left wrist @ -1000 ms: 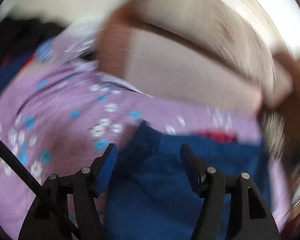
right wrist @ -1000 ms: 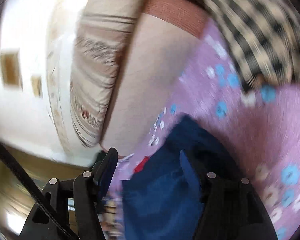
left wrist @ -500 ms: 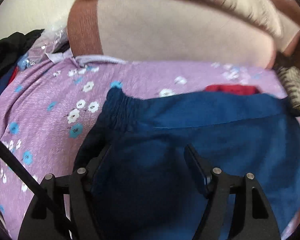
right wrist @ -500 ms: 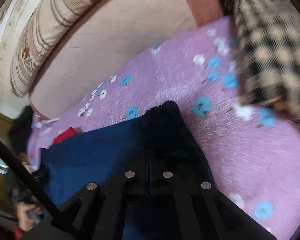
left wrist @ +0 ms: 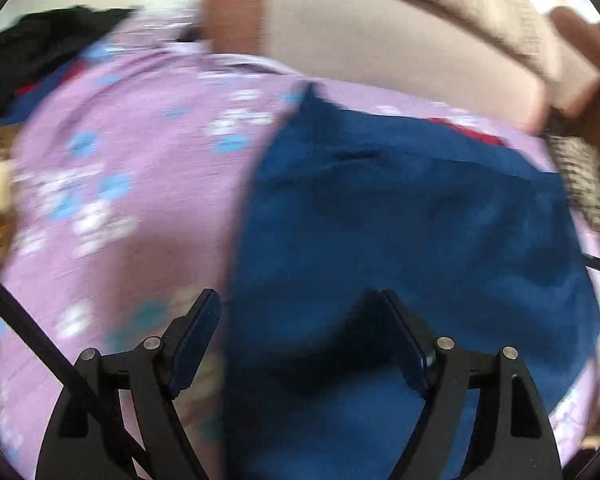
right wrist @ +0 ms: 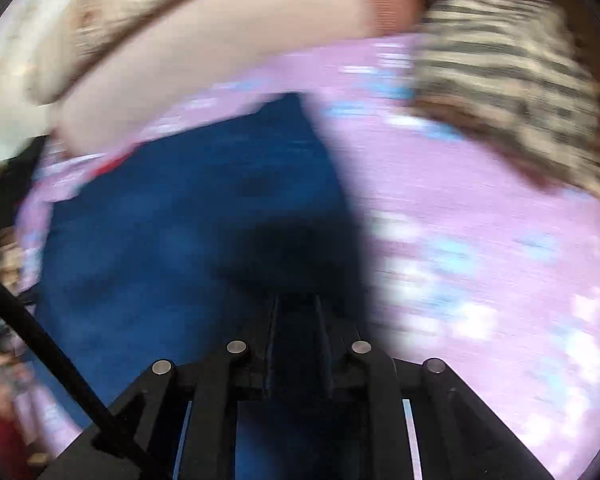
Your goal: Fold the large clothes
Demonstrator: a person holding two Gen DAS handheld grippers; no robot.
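Note:
A dark blue garment point(left wrist: 412, 216) lies spread on a purple flowered sheet point(left wrist: 132, 184); it also shows in the right wrist view point(right wrist: 188, 216). My left gripper point(left wrist: 296, 312) is open over the garment's near left edge, its fingers apart with nothing between them. My right gripper point(right wrist: 296, 312) is shut on the blue garment's dark edge, which runs down between its fingers. Both views are blurred by motion.
A beige sofa back point(left wrist: 380, 40) with a striped cushion point(right wrist: 100, 20) runs behind the sheet. A checked cloth point(right wrist: 512, 80) lies on the sheet's right side. Dark clothes point(left wrist: 40, 40) are piled at the far left. A red piece point(left wrist: 472, 134) shows at the garment's far edge.
My left gripper has drawn back toward the garment's left edge and stays open. My right gripper stays shut on the blue garment, which has moved with it across the sheet.

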